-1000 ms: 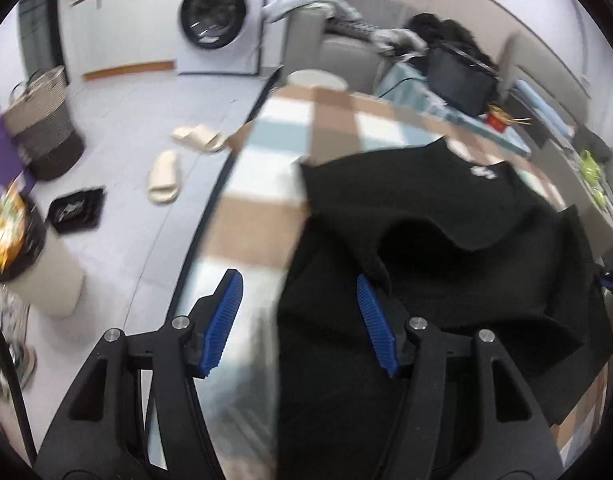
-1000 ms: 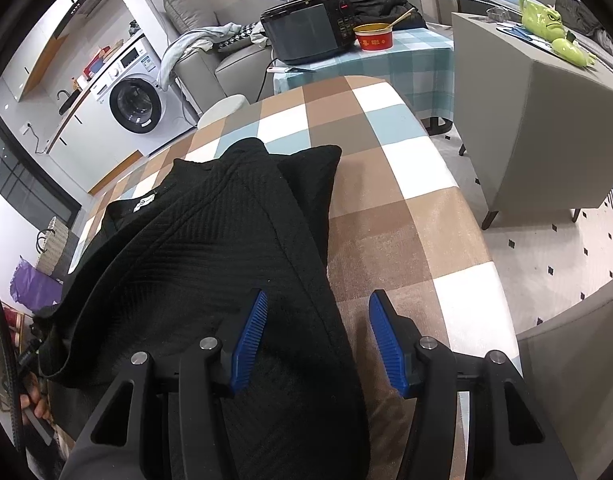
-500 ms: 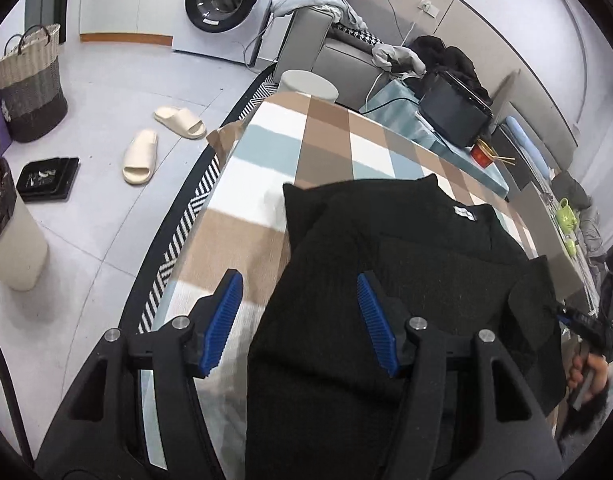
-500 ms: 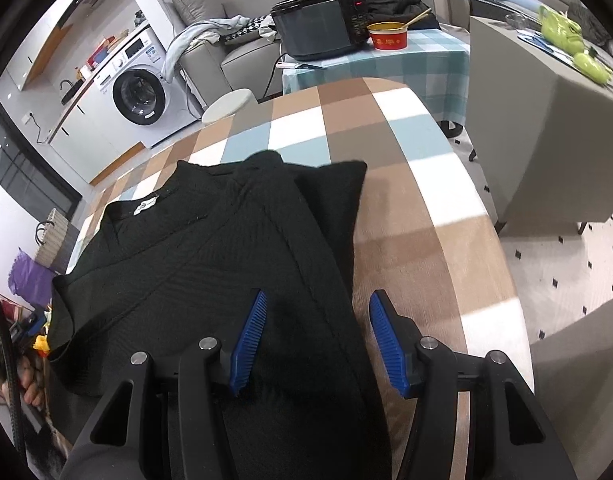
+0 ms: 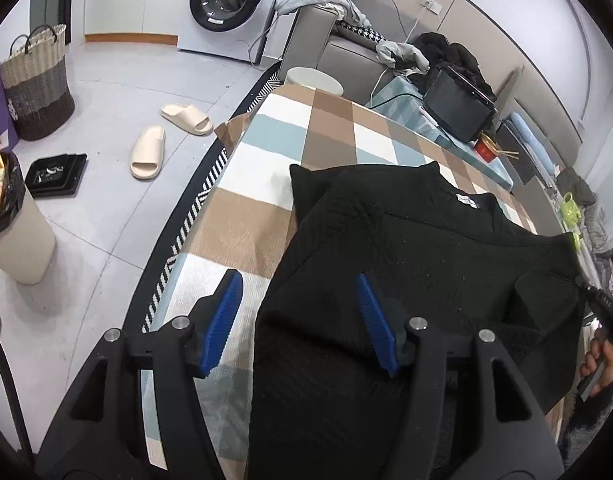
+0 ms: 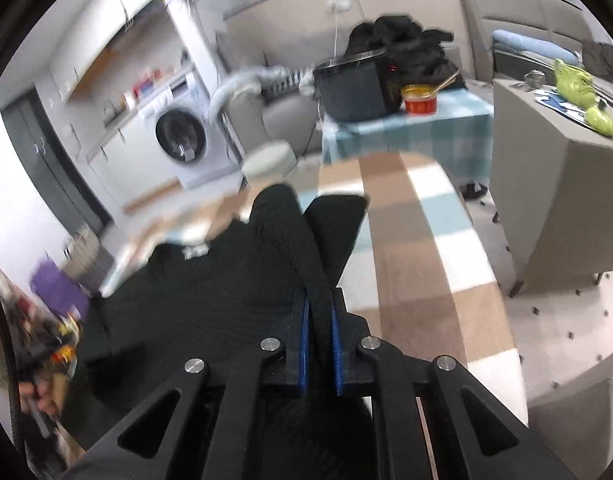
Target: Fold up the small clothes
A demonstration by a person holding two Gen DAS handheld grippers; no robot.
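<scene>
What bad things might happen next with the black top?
The right hand-held gripper is shut on only a thin fold of the black top, so the fabric may slip out. The left hand-held gripper is open and pins nothing, so a pull might drag the whole top across the checked tablecloth and spoil the fold.

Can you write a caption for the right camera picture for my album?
The right gripper pinches a fold of the black sweater over the checked table.
</scene>
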